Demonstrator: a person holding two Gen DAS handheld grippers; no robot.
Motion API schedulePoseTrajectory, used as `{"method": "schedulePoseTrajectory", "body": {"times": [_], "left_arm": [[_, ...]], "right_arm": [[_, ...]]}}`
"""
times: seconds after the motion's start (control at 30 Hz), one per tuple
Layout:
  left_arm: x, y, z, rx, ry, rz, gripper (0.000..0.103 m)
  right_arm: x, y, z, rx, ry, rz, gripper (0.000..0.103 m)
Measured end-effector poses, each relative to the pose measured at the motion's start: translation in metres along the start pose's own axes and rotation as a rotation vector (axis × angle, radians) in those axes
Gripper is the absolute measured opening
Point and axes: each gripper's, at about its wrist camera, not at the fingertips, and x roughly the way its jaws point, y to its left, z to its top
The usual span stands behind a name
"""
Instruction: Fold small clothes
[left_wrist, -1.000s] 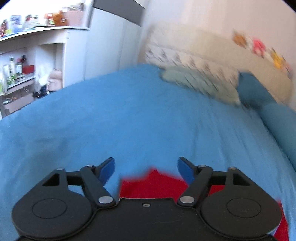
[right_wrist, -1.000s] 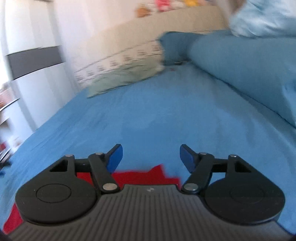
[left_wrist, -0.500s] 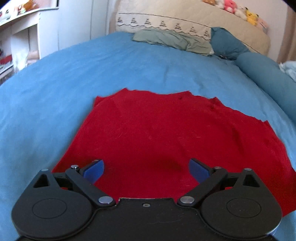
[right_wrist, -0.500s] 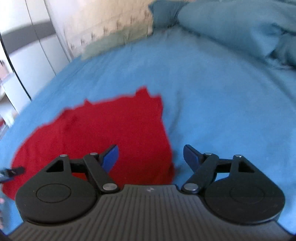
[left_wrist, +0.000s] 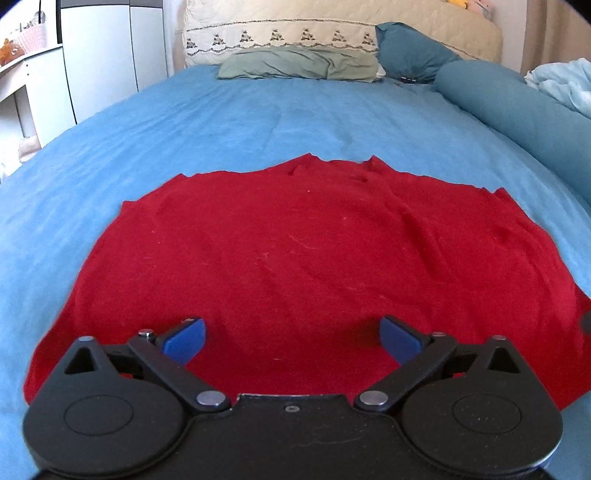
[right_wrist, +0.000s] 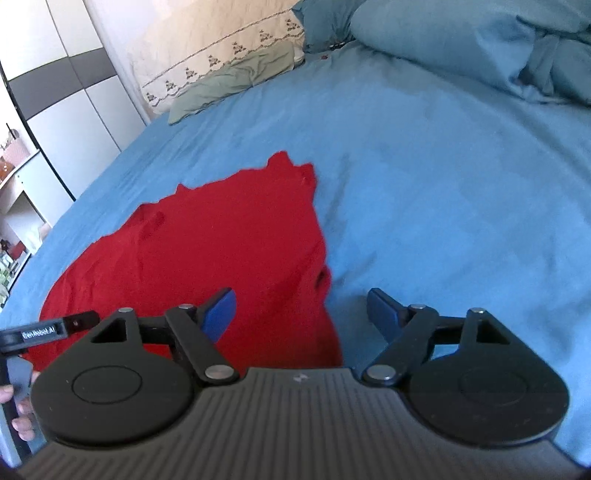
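Since a moment ago you've tilted both grippers down, so your left gripper (left_wrist: 291, 339) and right gripper (right_wrist: 301, 310) hover released over the red garment (left_wrist: 295, 258), spread flat on the blue bed (left_wrist: 258, 122).

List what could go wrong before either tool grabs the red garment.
1. The left tool is open over the middle of the red garment, away from any edge; pinching here may bunch the fabric or catch the blue bedsheet beneath.
2. The right tool straddles the garment's right edge, where a wrinkle rises; a grasp could trap that wrinkle and skew the fold.
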Motion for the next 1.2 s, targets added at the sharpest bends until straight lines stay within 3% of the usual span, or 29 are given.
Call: {"method": "schedulePoseTrajectory", "body": {"times": [0.17,0.23,0.43,0.57,0.63,0.73,0.8,0.9,1.0,1.1,1.2], "left_arm": [[0.006,-0.003,0.002,0.008,0.007,0.003,0.103],[0.01,-0.002,0.002,0.008,0.014,0.004,0.103],[0.014,-0.005,0.0,0.022,0.029,0.011,0.103],[0.012,-0.001,0.005,0.014,0.044,-0.009,0.103],[0.007,0.007,0.007,-0.012,0.044,-0.032,0.103],[-0.014,0.026,0.004,-0.028,0.023,-0.032,0.103],[-0.028,0.045,-0.001,-0.021,0.009,0.011,0.103],[-0.044,0.084,-0.012,-0.03,0.011,0.058,0.103],[-0.051,0.12,-0.027,-0.043,0.029,0.075,0.103],[-0.047,0.145,-0.045,-0.05,0.07,0.084,0.103],[-0.05,0.16,-0.053,-0.063,0.073,0.035,0.103]], "right_arm": [[0.012,0.022,-0.018,-0.134,-0.03,-0.048,0.082],[0.01,0.026,-0.021,-0.137,-0.034,-0.039,0.065],[0.007,0.032,-0.012,-0.069,-0.025,-0.064,0.027],[-0.008,0.038,0.015,0.099,-0.043,-0.019,0.024],[-0.017,0.056,0.035,0.121,-0.08,0.035,0.023],[-0.026,0.107,0.069,0.073,-0.107,0.141,0.023],[-0.025,0.154,0.084,-0.01,-0.097,0.234,0.023],[-0.007,0.24,0.081,-0.219,-0.039,0.363,0.023],[0.038,0.318,0.048,-0.404,0.133,0.483,0.023],[0.092,0.364,-0.002,-0.509,0.328,0.461,0.023],[0.115,0.379,-0.033,-0.568,0.377,0.41,0.024]]}}
